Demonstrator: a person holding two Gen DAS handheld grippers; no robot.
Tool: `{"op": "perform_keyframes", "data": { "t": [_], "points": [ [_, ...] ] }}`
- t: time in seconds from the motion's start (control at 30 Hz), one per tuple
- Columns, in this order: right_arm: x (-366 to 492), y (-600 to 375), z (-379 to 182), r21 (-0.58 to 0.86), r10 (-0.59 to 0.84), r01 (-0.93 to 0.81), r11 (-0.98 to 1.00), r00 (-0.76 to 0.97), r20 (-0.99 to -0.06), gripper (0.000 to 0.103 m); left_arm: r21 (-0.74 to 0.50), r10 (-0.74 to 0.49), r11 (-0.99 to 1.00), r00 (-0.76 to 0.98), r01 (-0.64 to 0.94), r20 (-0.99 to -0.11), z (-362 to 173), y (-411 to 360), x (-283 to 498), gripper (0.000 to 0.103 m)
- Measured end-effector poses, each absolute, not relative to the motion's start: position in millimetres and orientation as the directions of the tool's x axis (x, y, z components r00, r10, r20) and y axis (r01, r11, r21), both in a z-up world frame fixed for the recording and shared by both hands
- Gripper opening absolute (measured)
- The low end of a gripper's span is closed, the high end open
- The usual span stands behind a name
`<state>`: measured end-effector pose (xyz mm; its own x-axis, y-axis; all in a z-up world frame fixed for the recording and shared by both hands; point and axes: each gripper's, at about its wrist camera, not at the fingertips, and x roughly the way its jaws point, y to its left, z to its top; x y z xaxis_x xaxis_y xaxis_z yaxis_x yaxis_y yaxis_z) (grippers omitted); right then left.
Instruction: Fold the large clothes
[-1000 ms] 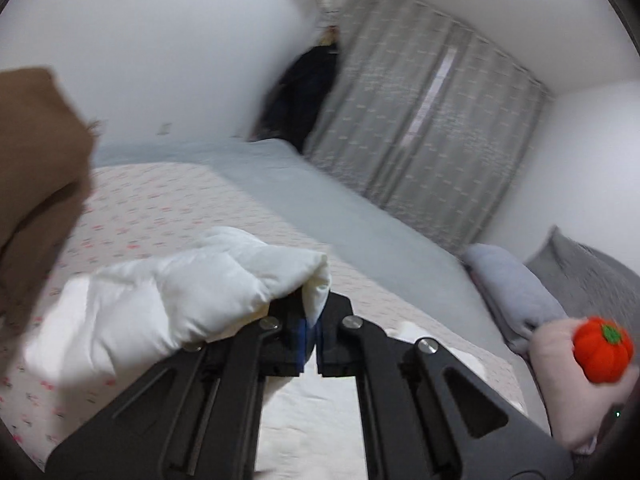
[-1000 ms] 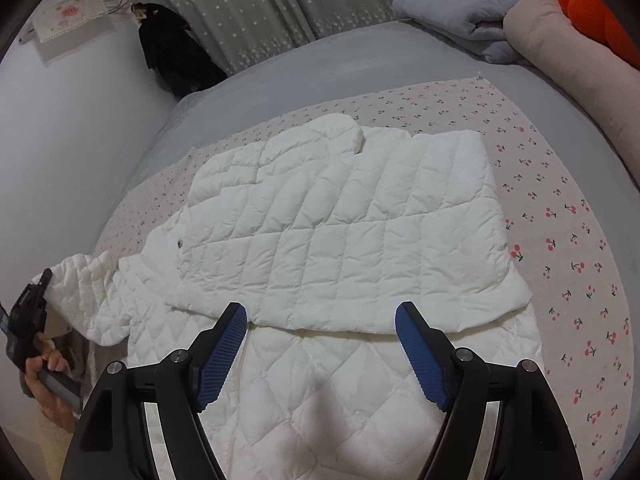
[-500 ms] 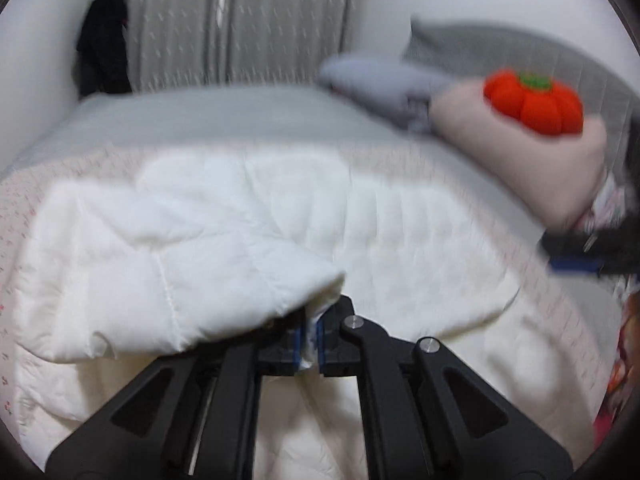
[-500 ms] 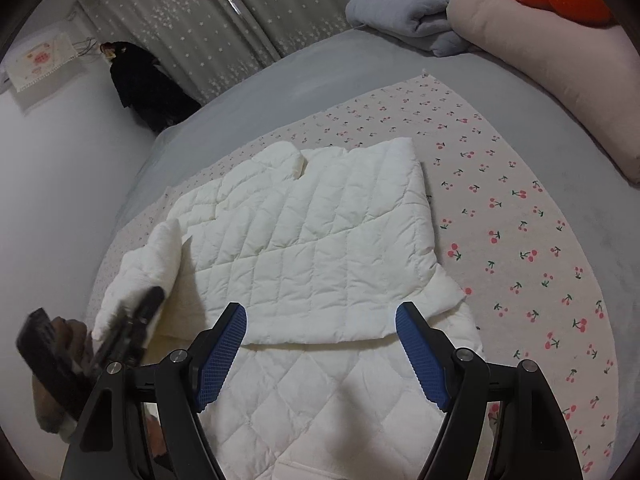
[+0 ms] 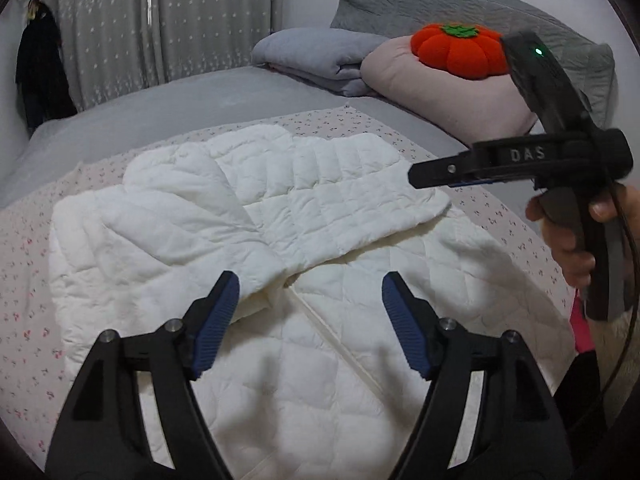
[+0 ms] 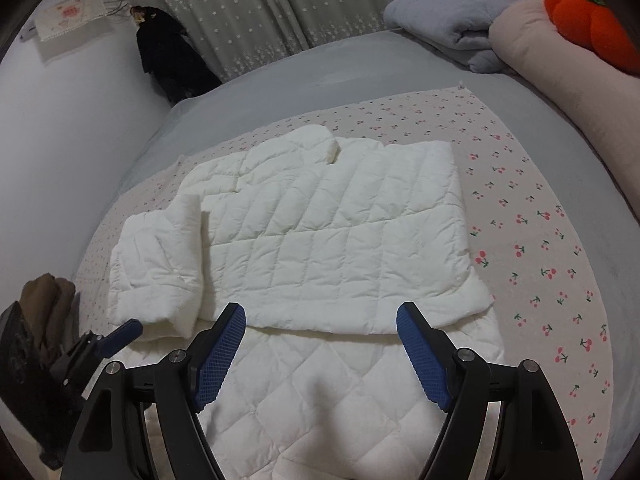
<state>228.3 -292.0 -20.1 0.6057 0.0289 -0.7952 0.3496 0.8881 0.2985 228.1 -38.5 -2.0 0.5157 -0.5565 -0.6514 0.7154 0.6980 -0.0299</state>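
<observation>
Jacket folded, sleeve edge freed as left gripper just opened; right gripper wide.

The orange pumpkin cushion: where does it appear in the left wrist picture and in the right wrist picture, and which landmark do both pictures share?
Left wrist view: the orange pumpkin cushion is upper right of centre, on the pink pillow.
Right wrist view: it is in the top right corner, cut by the edge, on the same pillow.
Shared landmark: the folded grey blanket, left of the pillow in both.
</observation>
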Motion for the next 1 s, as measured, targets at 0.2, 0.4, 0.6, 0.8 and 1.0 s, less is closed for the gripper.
{"op": "perform_keyframes", "data": {
  "t": [0.2, 0.4, 0.6, 0.8, 1.0],
  "points": [
    [250, -229, -14, 0.225, 0.067, 0.174, 0.959, 0.63, -0.773, 0.081, -0.008, -0.464, 0.797, 0.605, 0.604, -0.647, 1, 21, 249, 0.077],
    [270, -150, -21, 0.102, 0.105, -0.044, 0.994, 0.652, -0.751, 0.081, -0.124, -0.323, 0.935, 0.652, 0.332, -0.686, -29, 86, 307, 0.063],
    [297, -78, -58, -0.071, 0.061, -0.195, 0.978, 0.599, -0.798, 0.081, -0.143, -0.313, 0.939, 0.607, 0.312, -0.73, -55, 94, 322, 0.046],
    [321, -50, -86, -0.24, -0.068, -0.195, 0.951, 0.626, -0.777, 0.033, -0.137, -0.282, 0.949, 0.57, 0.284, -0.771, -80, 93, 329, 0.035],
    [310, -162, -41, 0.119, -0.007, 0.133, 0.984, 0.697, -0.717, 0.013, -0.147, -0.286, 0.949, 0.573, 0.278, -0.768, -82, 93, 327, 0.034]
  ]
}}
